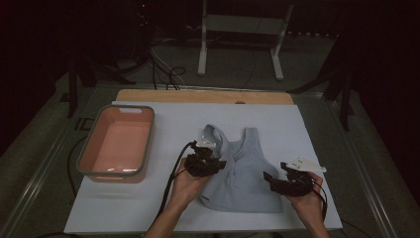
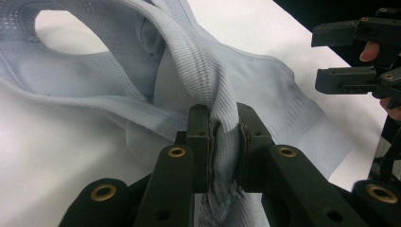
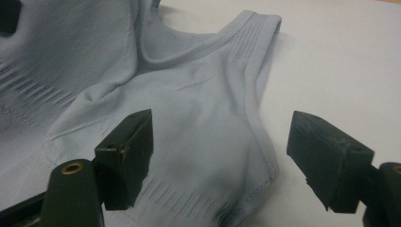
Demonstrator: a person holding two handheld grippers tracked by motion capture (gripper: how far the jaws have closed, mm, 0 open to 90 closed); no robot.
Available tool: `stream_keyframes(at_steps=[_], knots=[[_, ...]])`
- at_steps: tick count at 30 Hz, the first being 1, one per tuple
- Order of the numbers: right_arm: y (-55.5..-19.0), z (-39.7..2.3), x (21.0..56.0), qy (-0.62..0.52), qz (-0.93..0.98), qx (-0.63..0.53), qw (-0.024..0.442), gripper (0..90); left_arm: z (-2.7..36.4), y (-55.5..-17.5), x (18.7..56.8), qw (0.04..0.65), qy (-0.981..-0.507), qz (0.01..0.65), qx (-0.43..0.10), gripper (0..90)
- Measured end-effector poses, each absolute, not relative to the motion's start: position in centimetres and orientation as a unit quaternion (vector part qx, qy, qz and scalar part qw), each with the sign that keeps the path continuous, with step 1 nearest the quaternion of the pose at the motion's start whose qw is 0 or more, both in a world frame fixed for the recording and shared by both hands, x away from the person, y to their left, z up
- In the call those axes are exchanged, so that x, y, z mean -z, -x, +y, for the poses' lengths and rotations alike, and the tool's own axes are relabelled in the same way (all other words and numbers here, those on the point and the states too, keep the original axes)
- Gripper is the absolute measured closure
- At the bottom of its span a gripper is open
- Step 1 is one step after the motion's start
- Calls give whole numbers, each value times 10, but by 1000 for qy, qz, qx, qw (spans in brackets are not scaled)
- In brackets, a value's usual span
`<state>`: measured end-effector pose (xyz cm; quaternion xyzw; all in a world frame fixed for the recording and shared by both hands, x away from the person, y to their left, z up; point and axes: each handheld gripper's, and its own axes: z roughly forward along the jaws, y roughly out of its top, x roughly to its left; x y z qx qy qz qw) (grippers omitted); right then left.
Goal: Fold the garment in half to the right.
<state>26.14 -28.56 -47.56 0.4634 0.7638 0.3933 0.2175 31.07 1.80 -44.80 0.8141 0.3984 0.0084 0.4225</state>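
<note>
Pinching a bunched fold of the pale blue sports top (image 2: 222,90), the left hand-held gripper (image 2: 222,137) had its jaws clamped tight on the ribbed fabric near the garment's left side. The top lay on the white sheet covering the bench (image 1: 148,208), toward the near edge and right of centre, with a pink basin (image 1: 119,141) well apart by the left edge. The right hand-held gripper (image 3: 220,146) hovered with its jaws apart over the garment's right side seam, gripping nothing. Judging by this, a fold or lift of the top was under way; the next move would call for the right jaws to close on that hem before both hands move together.
</note>
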Motion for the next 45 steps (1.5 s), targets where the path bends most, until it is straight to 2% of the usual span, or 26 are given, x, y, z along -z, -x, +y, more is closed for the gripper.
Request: stream_keyframes(at_steps=[45], knots=[[-260, -294, 472, -473, 748, -401, 236, 238, -33, -308, 454, 408, -842, 354, 3, 793]])
